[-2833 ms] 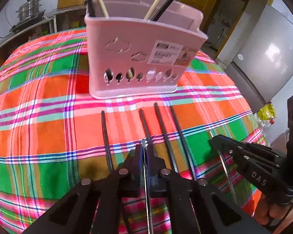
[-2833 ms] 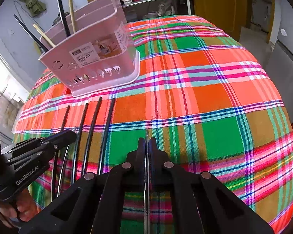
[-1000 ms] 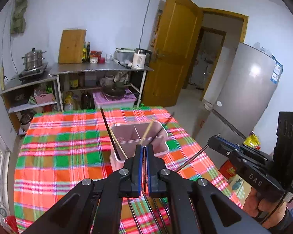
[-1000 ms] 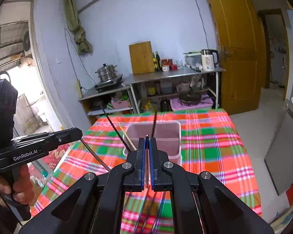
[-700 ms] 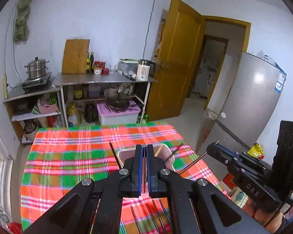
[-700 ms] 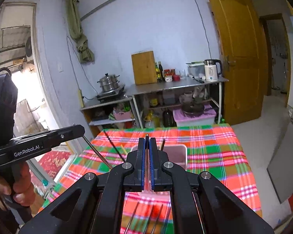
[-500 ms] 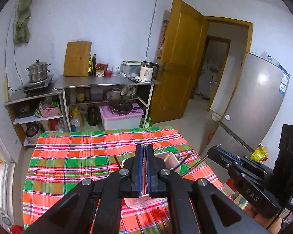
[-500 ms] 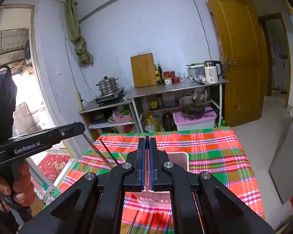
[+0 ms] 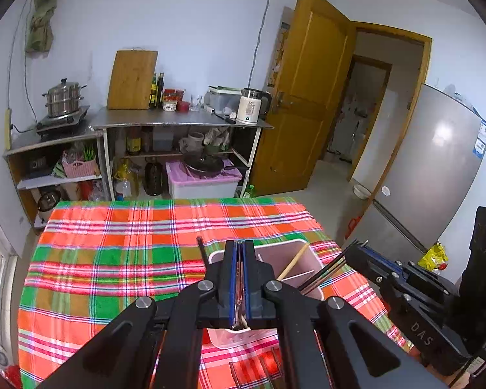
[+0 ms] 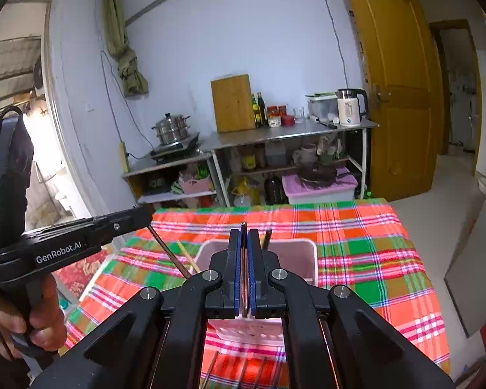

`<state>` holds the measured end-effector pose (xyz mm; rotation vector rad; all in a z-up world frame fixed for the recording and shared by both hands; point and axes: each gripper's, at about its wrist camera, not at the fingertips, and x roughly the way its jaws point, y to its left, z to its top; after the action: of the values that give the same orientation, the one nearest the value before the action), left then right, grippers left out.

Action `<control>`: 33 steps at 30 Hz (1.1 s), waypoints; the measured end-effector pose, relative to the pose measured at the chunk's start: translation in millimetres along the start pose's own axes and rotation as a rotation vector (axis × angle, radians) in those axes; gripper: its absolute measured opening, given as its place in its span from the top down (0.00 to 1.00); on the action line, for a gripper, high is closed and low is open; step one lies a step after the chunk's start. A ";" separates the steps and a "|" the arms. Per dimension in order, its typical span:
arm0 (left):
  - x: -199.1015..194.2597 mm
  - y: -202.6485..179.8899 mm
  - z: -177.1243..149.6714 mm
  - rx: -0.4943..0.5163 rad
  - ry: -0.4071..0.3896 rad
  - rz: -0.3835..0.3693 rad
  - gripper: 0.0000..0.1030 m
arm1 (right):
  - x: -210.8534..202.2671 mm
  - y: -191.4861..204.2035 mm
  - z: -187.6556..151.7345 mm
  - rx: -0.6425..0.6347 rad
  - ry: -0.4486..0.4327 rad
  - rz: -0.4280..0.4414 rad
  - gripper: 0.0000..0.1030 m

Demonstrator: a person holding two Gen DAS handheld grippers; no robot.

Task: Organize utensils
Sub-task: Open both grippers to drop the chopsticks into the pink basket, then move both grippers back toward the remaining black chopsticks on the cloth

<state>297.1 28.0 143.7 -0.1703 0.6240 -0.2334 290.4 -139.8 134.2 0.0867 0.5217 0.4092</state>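
Below left hand-held gripper (image 9: 239, 259): pink caddy (image 9: 307, 259), prob. apart.

Both views are fisheye, each riding on a hand-held gripper and looking forward and somewhat down along its closed fingers. The left wrist view sits above the near edge of the plaid table (image 9: 113, 259), facing across it to the steel counter (image 9: 178, 123) on the far wall; the left gripper (image 9: 239, 278) fills its lower middle, and the right gripper (image 9: 356, 253) enters from the right of the table. The right wrist view looks from the same near side, with the table (image 10: 356, 243) ahead, the right gripper (image 10: 244, 259) low in the middle, and the left gripper (image 10: 145, 218) entering from the left. Both share the table, the pink utensil holder (image 9: 304, 253) (image 10: 304, 259) close beyond the fingers, the counter (image 10: 291, 133) and the yellow door (image 9: 311, 97) (image 10: 401, 81).
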 end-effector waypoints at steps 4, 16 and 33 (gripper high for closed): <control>9.0 5.3 -10.9 -0.006 0.016 0.008 0.97 | 12.6 -3.6 -15.3 0.005 0.039 -0.002 0.97; 24.7 17.1 -35.7 -0.044 0.072 0.009 0.97 | 30.7 -13.8 -30.7 0.025 0.113 0.006 0.96; -38.5 10.6 -48.0 -0.025 -0.016 0.035 0.96 | -32.0 -15.5 -32.5 0.030 0.030 0.004 0.96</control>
<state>240.0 44.3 124.3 -0.1850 0.6132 -0.1906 254.4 -167.6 118.1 0.1104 0.5575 0.4074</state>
